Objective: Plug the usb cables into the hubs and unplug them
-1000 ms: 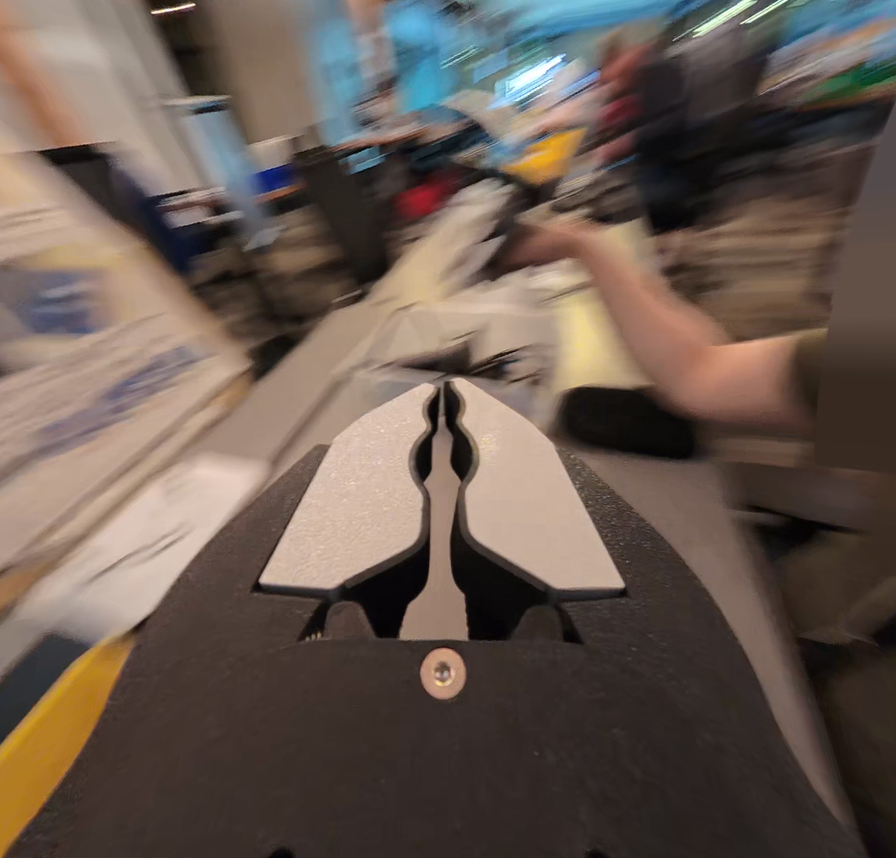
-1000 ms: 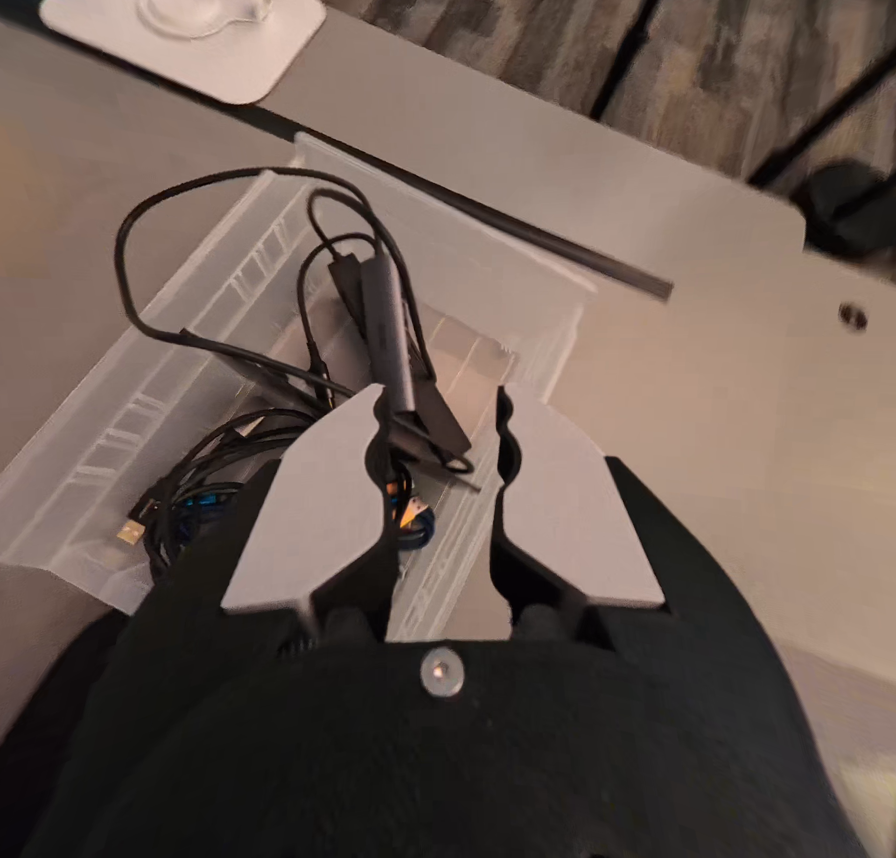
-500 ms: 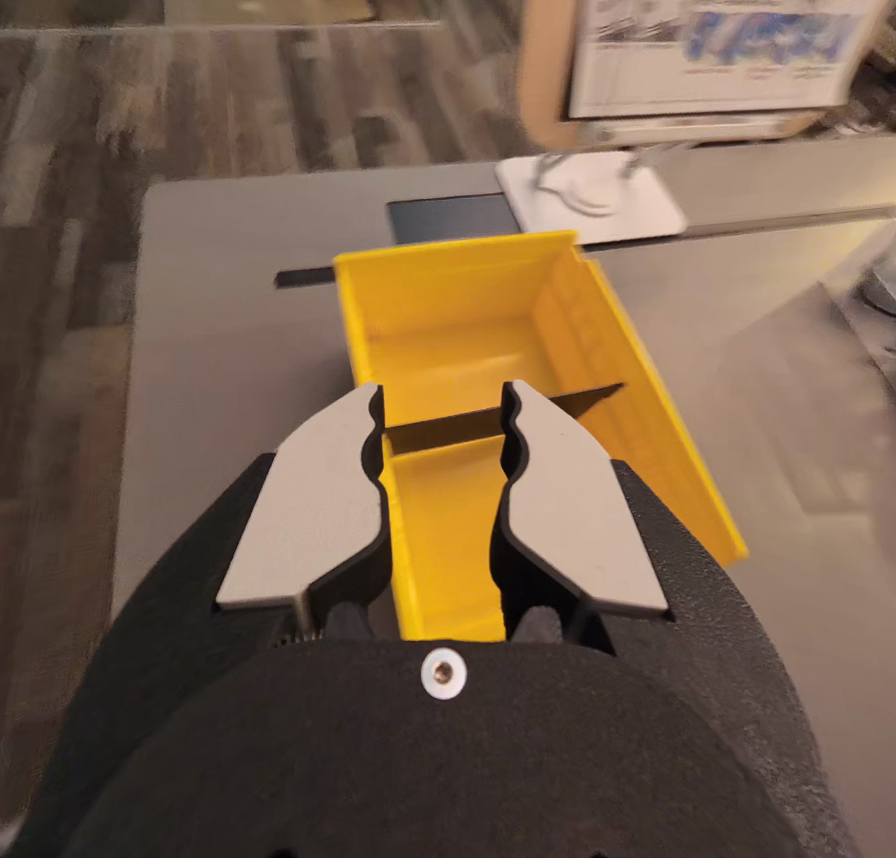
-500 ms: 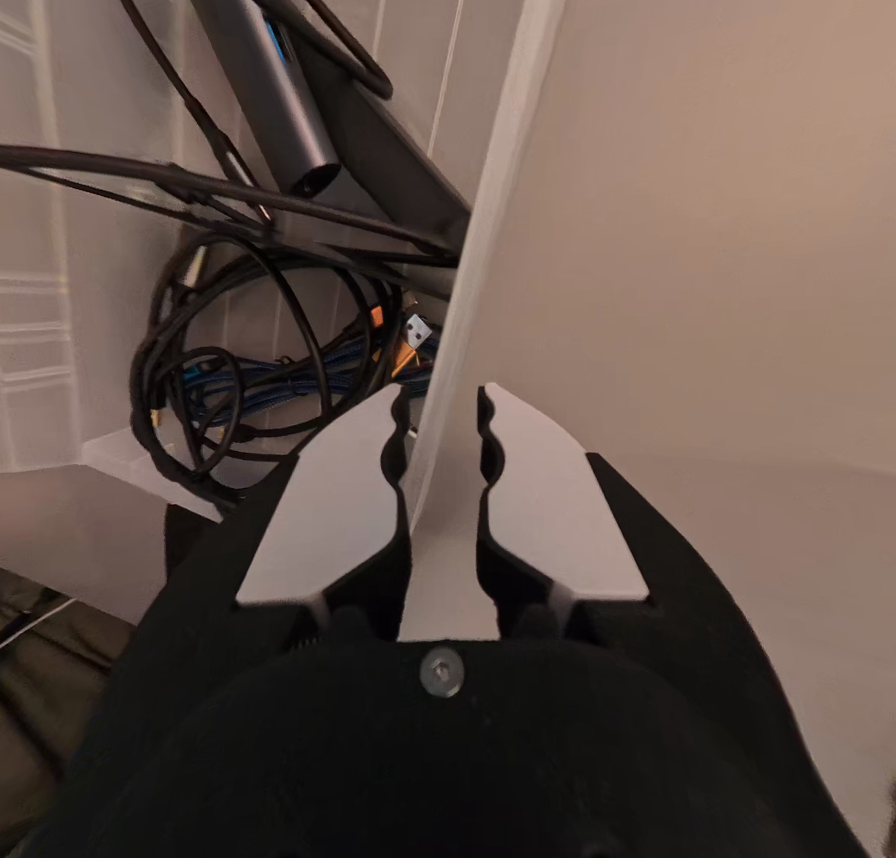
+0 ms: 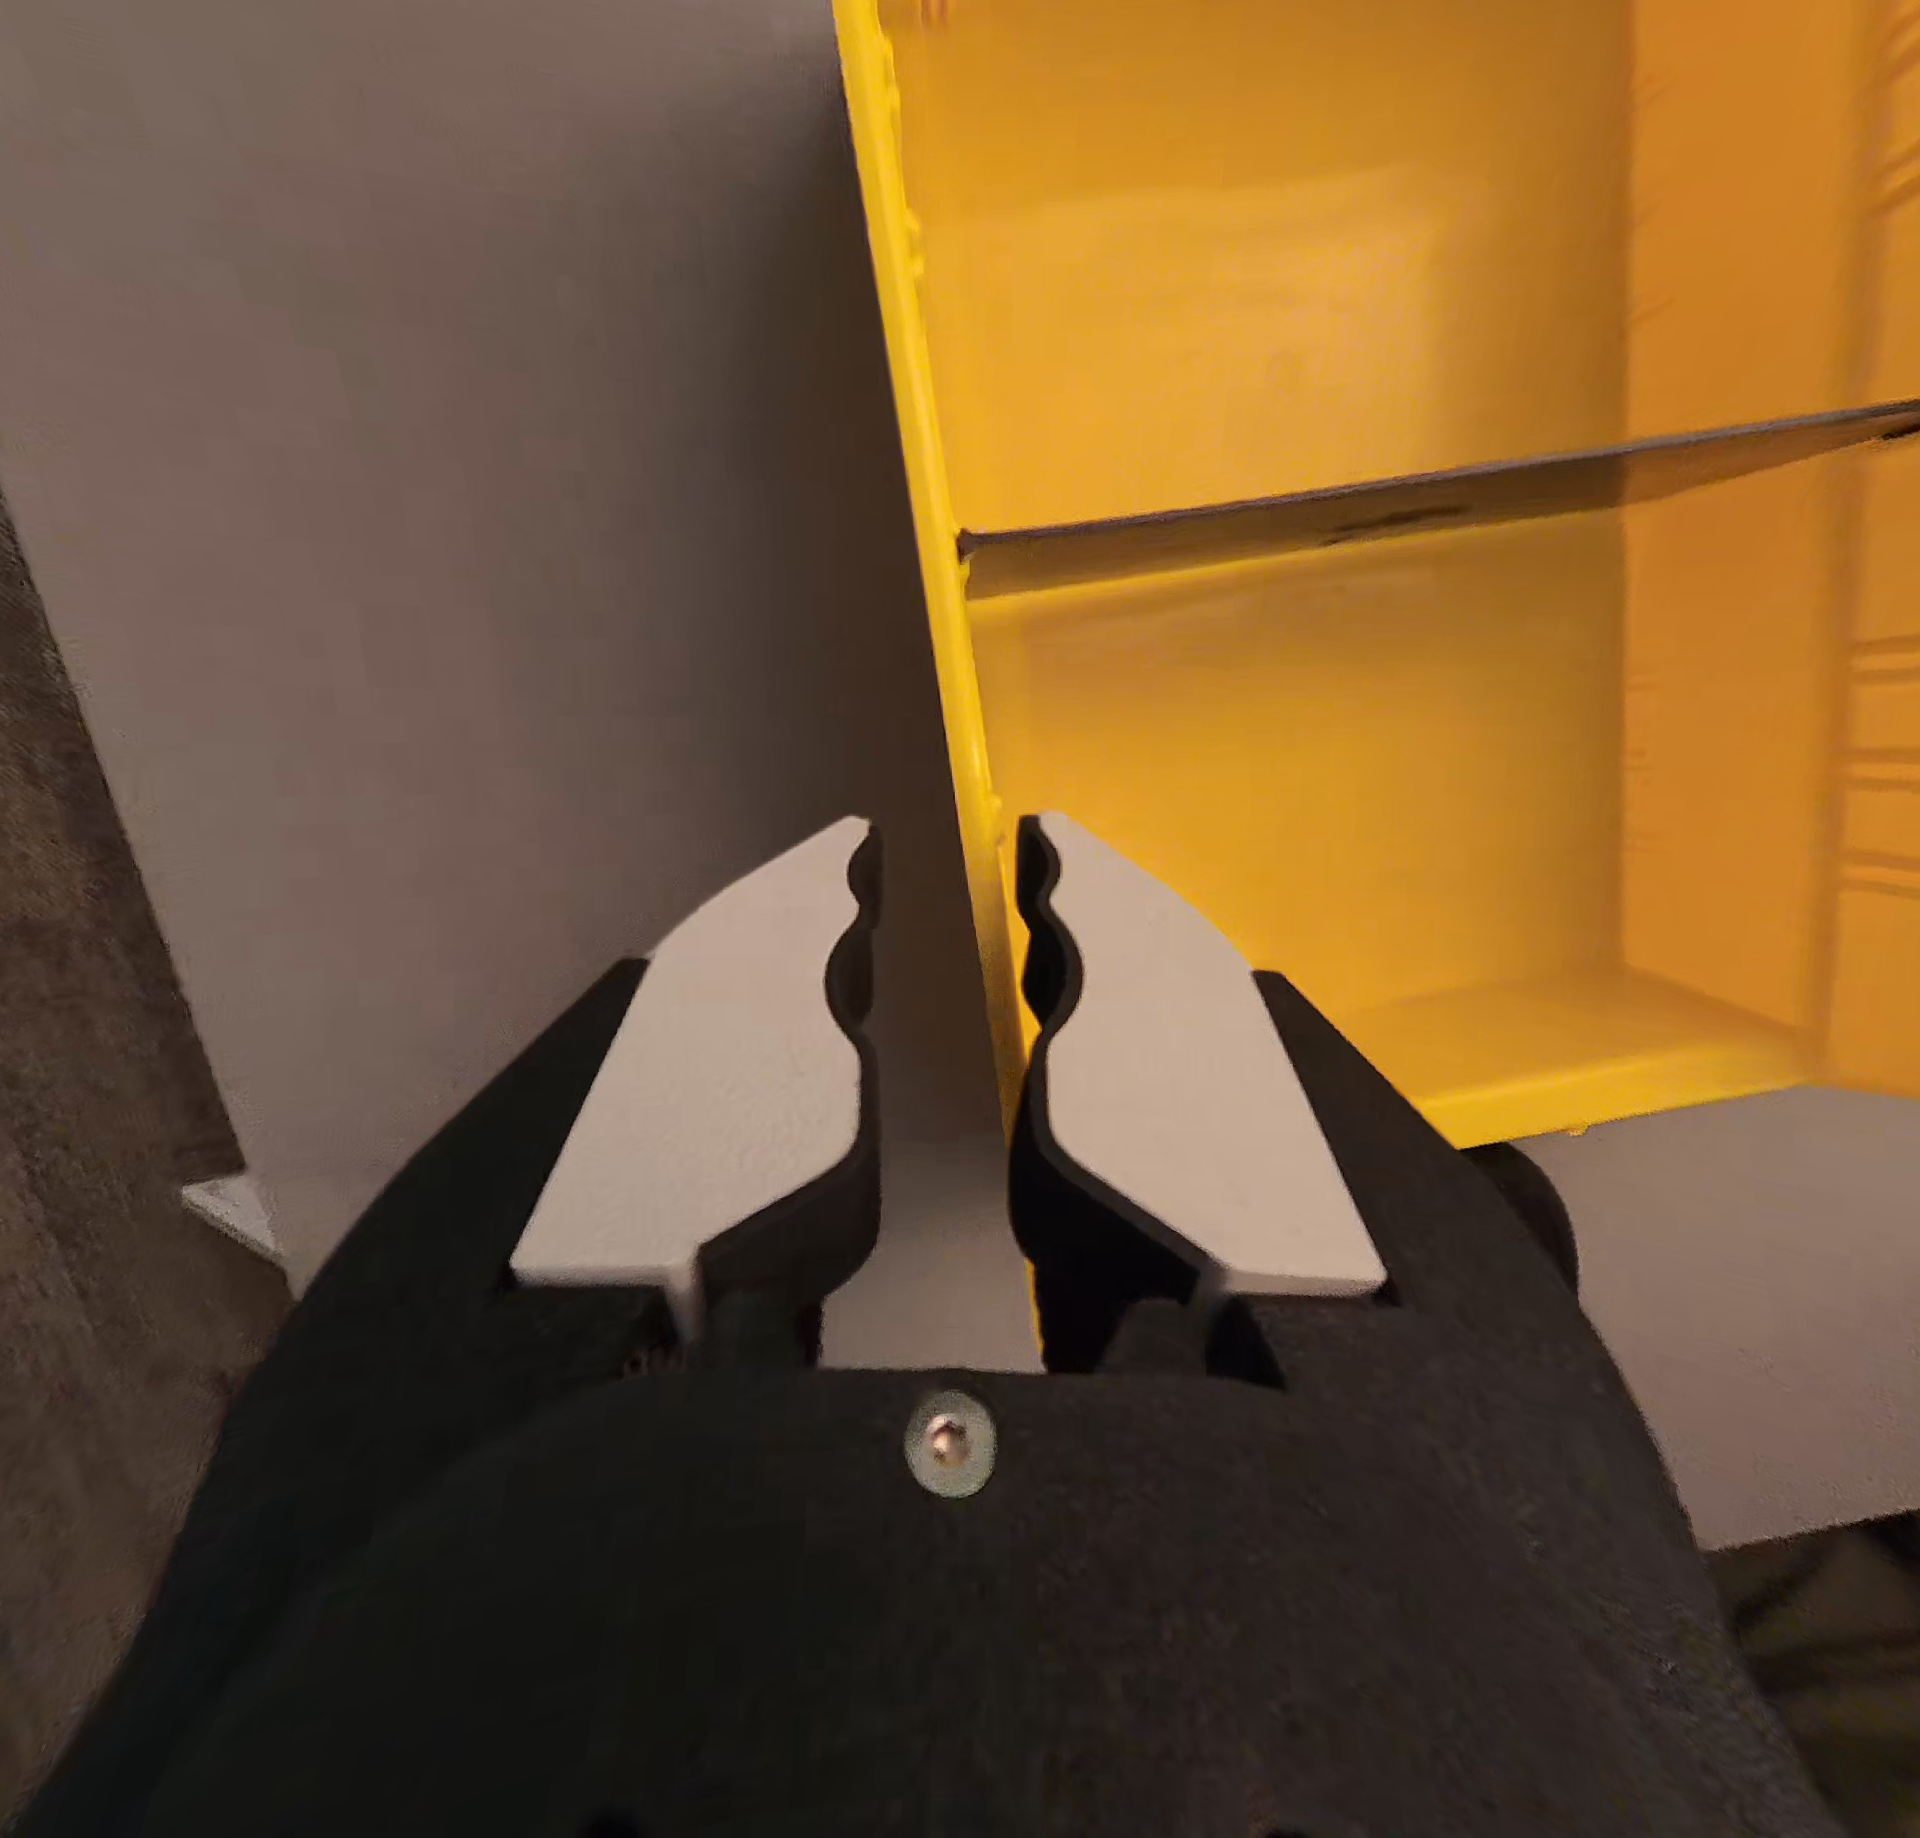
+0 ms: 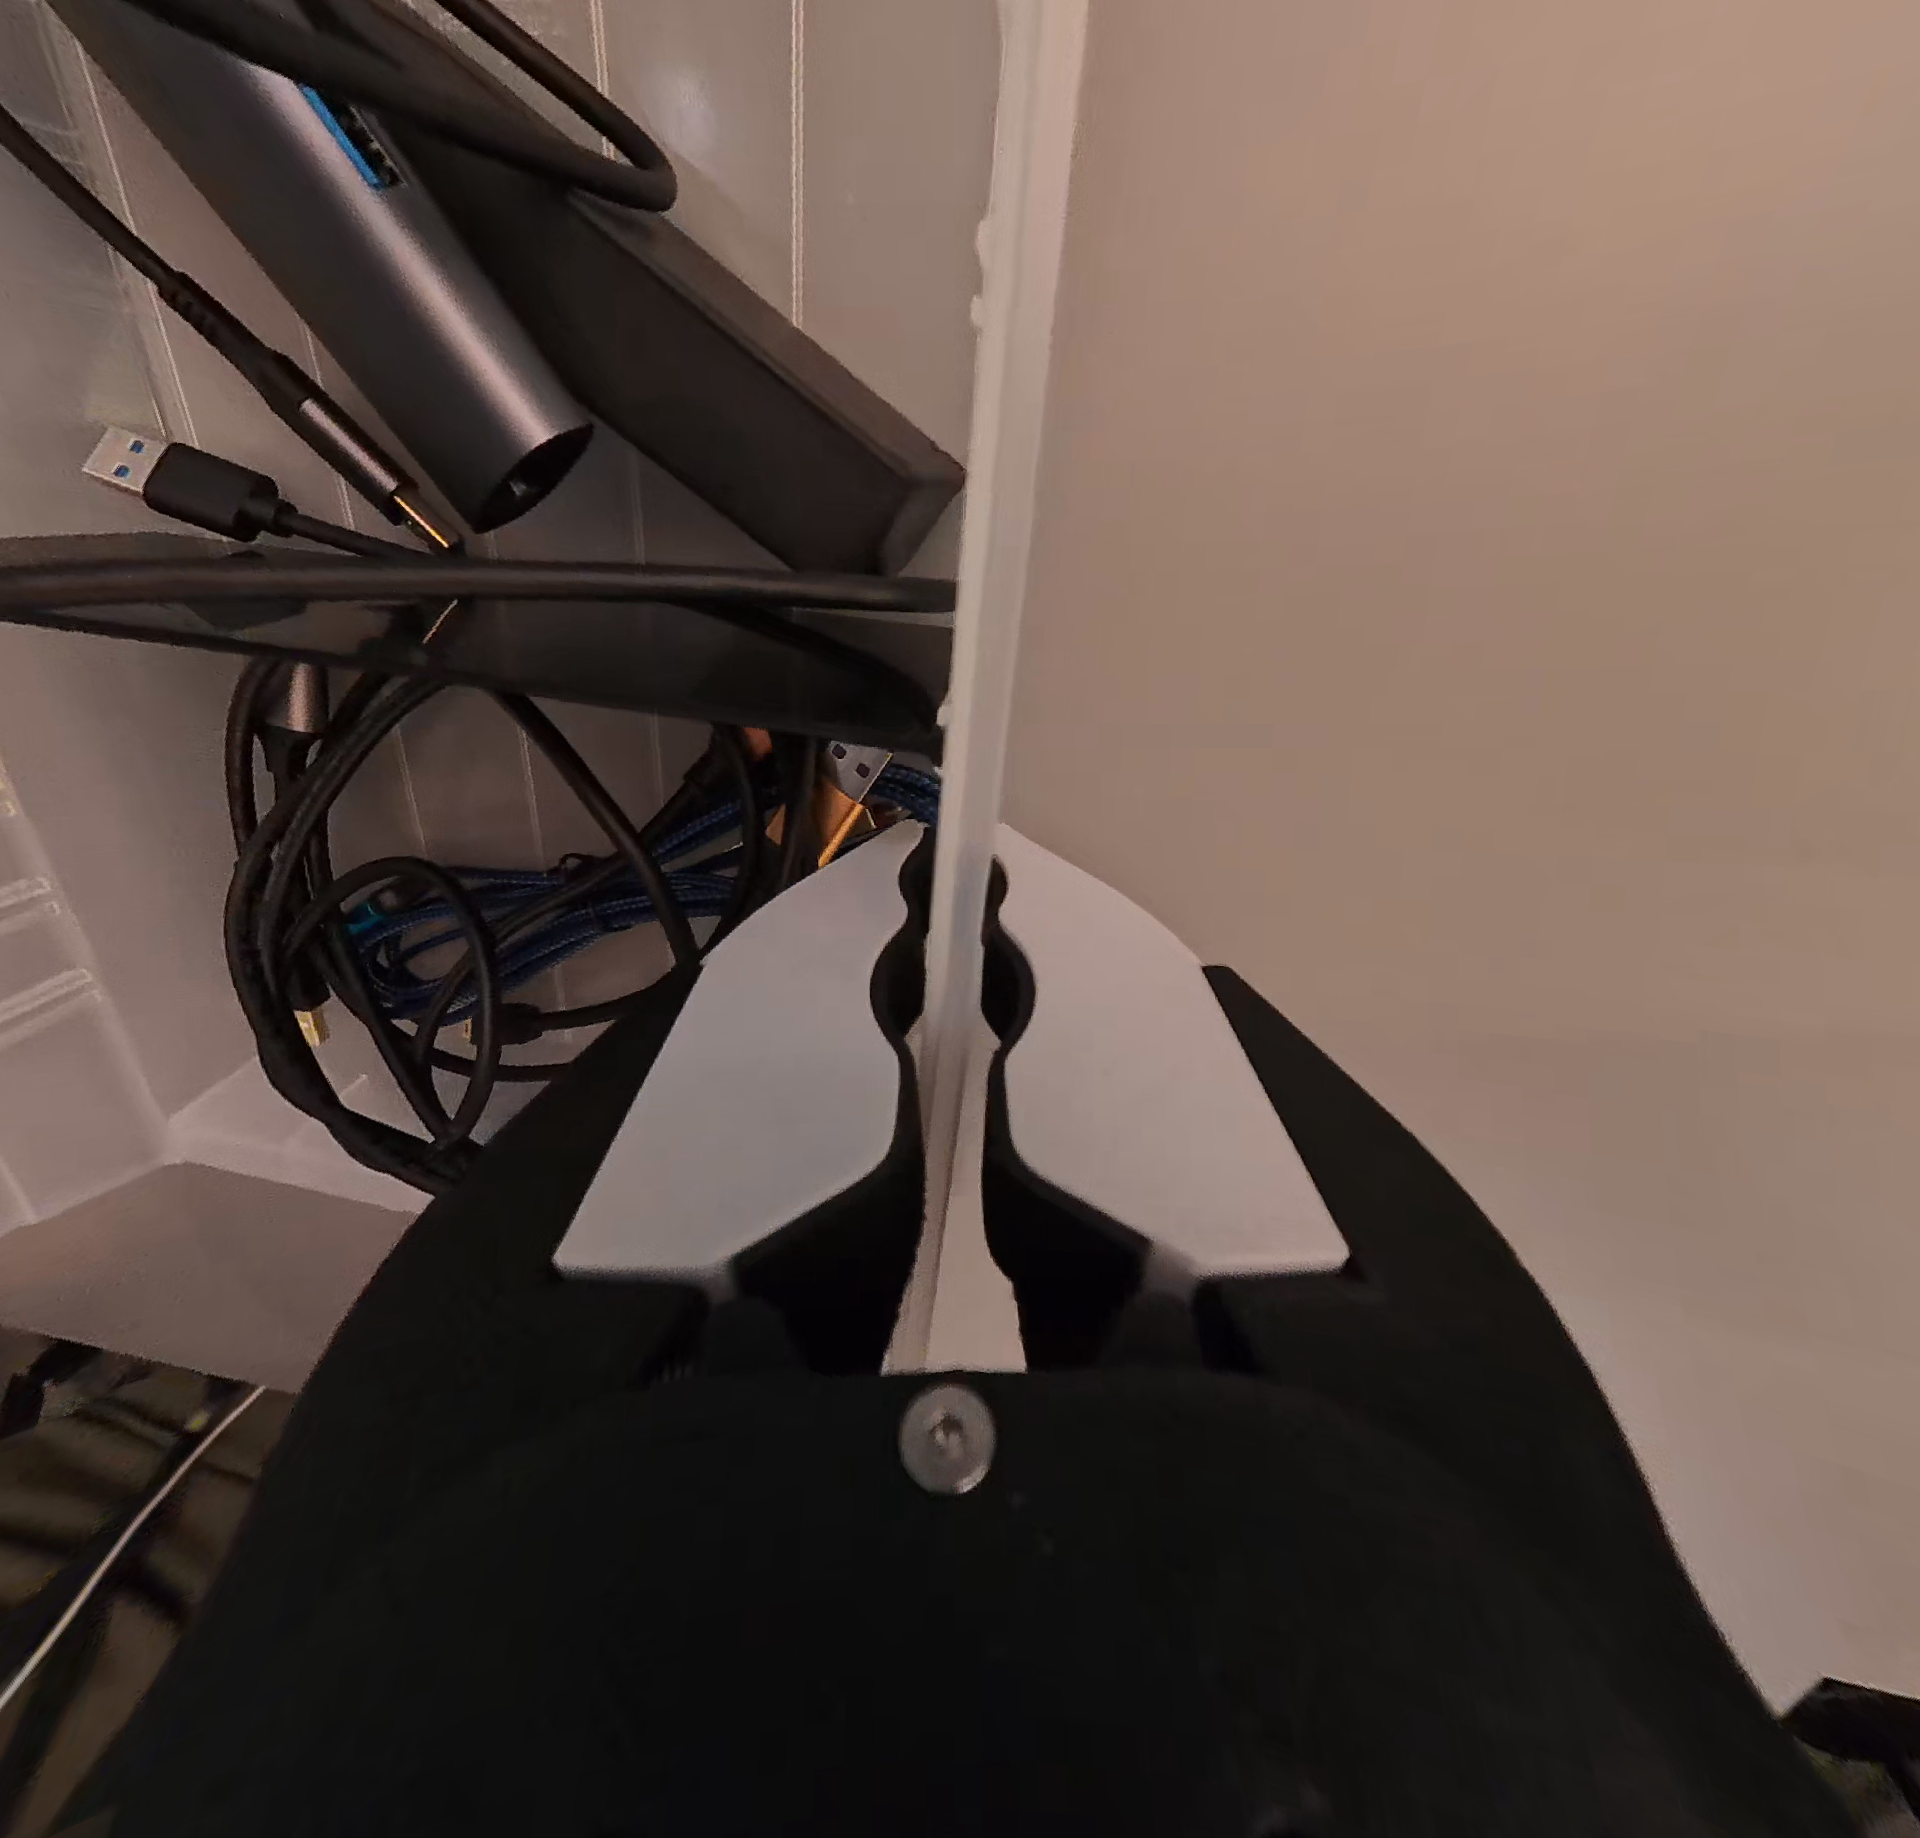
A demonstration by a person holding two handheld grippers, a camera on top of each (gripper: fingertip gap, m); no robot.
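Observation:
Several USB hubs lie in a clear plastic bin [image 6: 1016, 417] in the right wrist view: a grey hub [image 6: 416, 302] with blue ports, a black hub [image 6: 727, 375] and a flat black hub [image 6: 540, 635]. Blue braided cables [image 6: 582, 915], a black cable coil [image 6: 260, 957] and a loose USB plug [image 6: 125, 458] lie beside and under them. My right gripper [image 6: 951, 858] is shut on the bin's right wall. My left gripper [image 5: 948, 832] is open and straddles the left wall of an empty yellow bin [image 5: 914, 386], which runs close to the right finger.
The yellow bin has a dark divider [image 5: 1455, 484] across its middle. Both bins stand on a grey table [image 5: 468, 438], which also shows in the right wrist view [image 6: 1455, 541]. The table's near edge and dark carpet [image 5: 83, 957] show at the lower left. The gap from one gripper's tips to the other's is roughly 75 centimeters.
My left gripper swung from the room down to the yellow bin's left wall, its jaws opening from shut. My right gripper dropped onto the clear bin's right wall and closed on it.

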